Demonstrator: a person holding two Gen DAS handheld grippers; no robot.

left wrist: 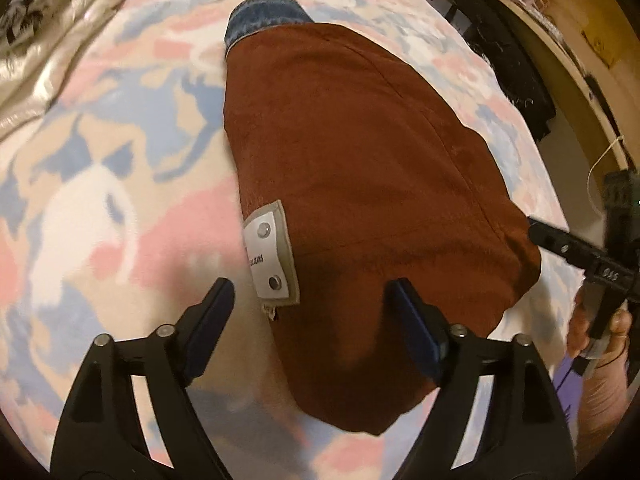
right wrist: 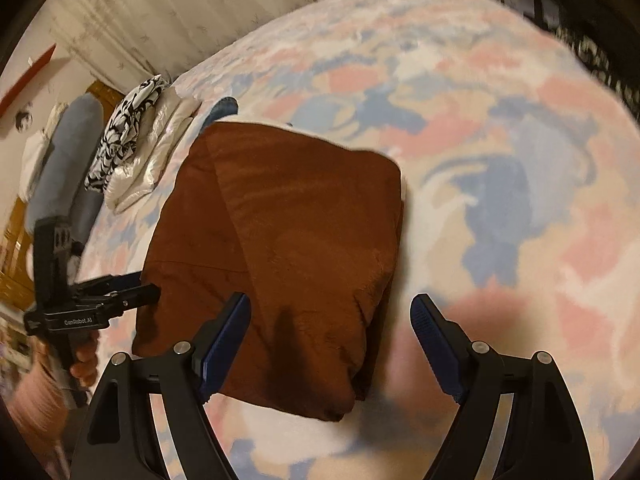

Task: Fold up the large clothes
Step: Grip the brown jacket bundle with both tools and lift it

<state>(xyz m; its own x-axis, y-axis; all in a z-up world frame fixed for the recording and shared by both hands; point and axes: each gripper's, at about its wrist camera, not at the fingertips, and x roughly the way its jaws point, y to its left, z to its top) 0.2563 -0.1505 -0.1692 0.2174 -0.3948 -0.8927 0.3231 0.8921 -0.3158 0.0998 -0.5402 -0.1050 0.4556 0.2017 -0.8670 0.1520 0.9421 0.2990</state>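
1. Pastel pink, blue and cream blanket [left wrist: 100, 184] covers the bed.
2. Your folded rust-brown fleece-lined denim garment [left wrist: 360, 184] lies on it, white label [left wrist: 272, 258] at its near left edge.
3. Your left gripper [left wrist: 310, 320] and right gripper [right wrist: 330, 338] hover at its near corners, both with jaws wide, holding nothing.

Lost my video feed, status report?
Left gripper and right gripper open, empty, over near edge. Brown garment folded on blanket, denim piece behind. Nothing in the way.
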